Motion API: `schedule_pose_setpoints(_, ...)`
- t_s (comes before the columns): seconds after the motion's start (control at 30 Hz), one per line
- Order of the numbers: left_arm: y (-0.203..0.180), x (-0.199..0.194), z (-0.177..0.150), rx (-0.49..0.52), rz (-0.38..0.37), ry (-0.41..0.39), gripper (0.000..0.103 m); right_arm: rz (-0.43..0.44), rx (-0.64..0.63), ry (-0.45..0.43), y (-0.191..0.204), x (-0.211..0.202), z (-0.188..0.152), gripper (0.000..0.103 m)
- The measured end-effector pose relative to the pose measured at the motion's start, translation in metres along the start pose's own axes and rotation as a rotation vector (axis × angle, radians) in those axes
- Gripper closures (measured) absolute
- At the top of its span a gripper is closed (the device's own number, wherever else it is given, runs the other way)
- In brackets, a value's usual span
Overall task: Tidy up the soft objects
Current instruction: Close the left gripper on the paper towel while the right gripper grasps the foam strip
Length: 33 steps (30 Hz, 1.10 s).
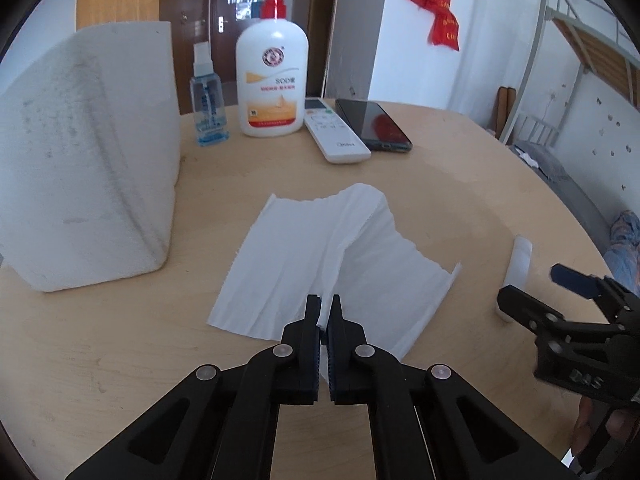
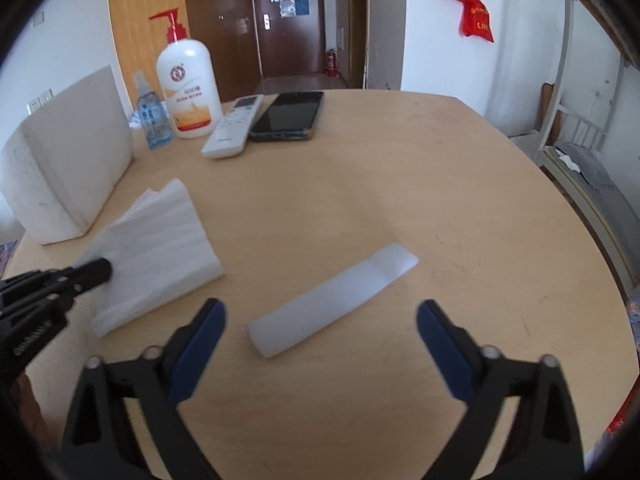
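Left gripper (image 1: pixel 324 308) pinches tissue (image 1: pixel 320 256) edge. Right gripper (image 2: pixel 320 316) gapes wide over white strip (image 2: pixel 332 304), not touching.

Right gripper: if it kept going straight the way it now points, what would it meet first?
Most likely the white flat strip lying on the table just ahead of the open right gripper, centred between its fingers; depth is uncertain.

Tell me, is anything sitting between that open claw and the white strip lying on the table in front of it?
Nothing visible. The right gripper is open, and only bare table lies between it and the white strip. The tissue sheet lies off to the left, pinched by the left gripper.
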<state>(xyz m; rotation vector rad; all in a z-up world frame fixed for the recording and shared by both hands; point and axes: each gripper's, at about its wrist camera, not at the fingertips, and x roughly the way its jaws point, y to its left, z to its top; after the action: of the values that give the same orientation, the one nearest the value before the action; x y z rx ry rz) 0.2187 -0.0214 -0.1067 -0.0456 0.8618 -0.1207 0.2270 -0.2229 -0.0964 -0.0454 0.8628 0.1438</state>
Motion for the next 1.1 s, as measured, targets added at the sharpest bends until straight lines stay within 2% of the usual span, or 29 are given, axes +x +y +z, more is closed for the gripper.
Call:
schedule_pose_setpoints(0.03, 0.001, -0.002, -0.001, -0.001, 0.001, -0.007, 0.1, -0.006, 0.0, 0.007, 0.0, 0.001, 0.0, 0.025)
schedule_pose_setpoints(0.1, 0.003, -0.005, -0.001, -0.002, -0.001, -0.02, 0.1, 0.007, 0.002, 0.025, 0.001, 0.005, 0.0, 0.03)
schedule_pose_setpoints(0.7, 0.01, -0.022, -0.008, 0.007, -0.059, -0.08, 0.1, -0.065, 0.019, 0.061, 0.016, 0.012, 0.004, 0.031)
schedule_pose_setpoints(0.77, 0.012, -0.022, -0.008, 0.003, -0.065, -0.079, 0.1, -0.073, 0.015, 0.052, 0.017, 0.012, 0.005, 0.041)
schedule_pose_setpoints(0.83, 0.014, -0.024, -0.008, -0.004, -0.07, -0.084, 0.1, -0.073, 0.016, 0.052, 0.015, 0.01, 0.006, 0.059)
schedule_pose_setpoints(1.03, 0.022, -0.022, -0.009, -0.024, -0.082, -0.077, 0.1, -0.014, 0.016, 0.03, 0.012, 0.008, 0.004, 0.074)
schedule_pose_setpoints(1.1, 0.02, -0.026, -0.01, -0.013, -0.09, -0.094, 0.1, 0.019, 0.037, 0.021, 0.008, 0.007, 0.003, 0.076)
